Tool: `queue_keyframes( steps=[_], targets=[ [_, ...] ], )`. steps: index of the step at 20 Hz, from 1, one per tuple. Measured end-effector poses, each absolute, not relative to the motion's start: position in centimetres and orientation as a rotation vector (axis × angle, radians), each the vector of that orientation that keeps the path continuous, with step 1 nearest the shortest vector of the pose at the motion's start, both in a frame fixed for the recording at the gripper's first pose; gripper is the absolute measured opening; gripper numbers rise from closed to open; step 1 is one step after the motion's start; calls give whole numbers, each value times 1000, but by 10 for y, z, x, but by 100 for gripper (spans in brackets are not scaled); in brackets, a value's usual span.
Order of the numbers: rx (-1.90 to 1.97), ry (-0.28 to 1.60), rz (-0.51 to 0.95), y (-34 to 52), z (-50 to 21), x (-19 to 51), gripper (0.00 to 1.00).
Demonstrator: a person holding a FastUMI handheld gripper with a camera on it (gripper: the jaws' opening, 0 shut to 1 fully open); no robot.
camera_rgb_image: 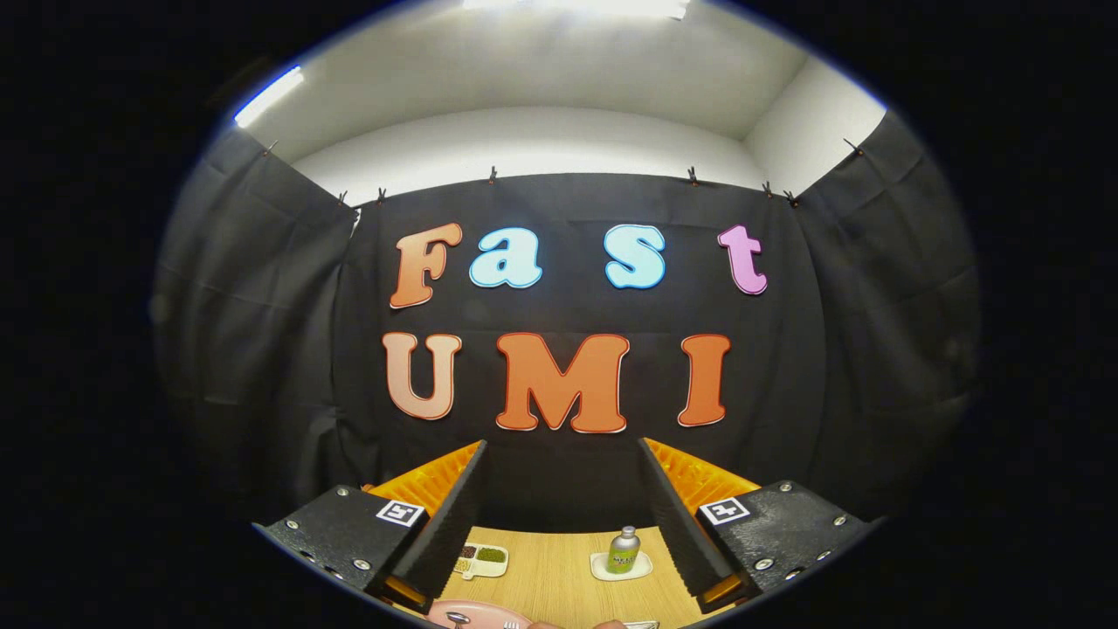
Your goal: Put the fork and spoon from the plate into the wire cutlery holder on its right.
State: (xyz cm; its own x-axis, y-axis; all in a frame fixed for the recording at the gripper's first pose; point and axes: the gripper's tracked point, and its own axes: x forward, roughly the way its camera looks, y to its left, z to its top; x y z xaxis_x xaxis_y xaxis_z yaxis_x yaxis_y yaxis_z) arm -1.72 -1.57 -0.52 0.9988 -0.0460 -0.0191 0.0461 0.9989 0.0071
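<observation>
Wood-grain desk (559, 568), pale, set against the booth's black cloth wall; the work surface shows between and beyond the fingers.

Claw (563, 524): fingers spread wide, nothing between them, nothing touched. It is held high and level, looking across the desk rather than down at it, so the task's things lie low and close beneath it. Judgement: a start or approach pose, grasp not yet begun.

Plate (476, 614): pink, just under the near end of the claw, toward its left finger; partly cut off.

Spoon (457, 619): metal, bowl lying on the plate; handle cut off.

Fork (511, 624): metal tines just showing on the plate, right of the spoon. Both lie flat, so each will likely need a pinch on the handle.

Holder (642, 625): a sliver of wire at the plate's right, too little showing to tell its form.

Bottle (624, 550): small, green label, upright on a white coaster (621, 570), far across the desk; no part in the task.

Dish (483, 559): white, divided, dark and green fillings, far side, left of the bottle.
</observation>
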Motion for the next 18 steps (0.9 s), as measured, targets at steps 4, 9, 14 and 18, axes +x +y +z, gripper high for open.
queue_keyframes(
  steps=[4,9,14,18],
  targets=[
    [0,16,-73,-24,-2,-21,99],
    [-6,62,-73,-25,-14,-25,98],
    [23,209,-9,9,-71,-27,99],
    [33,373,43,30,-129,-35,99]
  ],
)
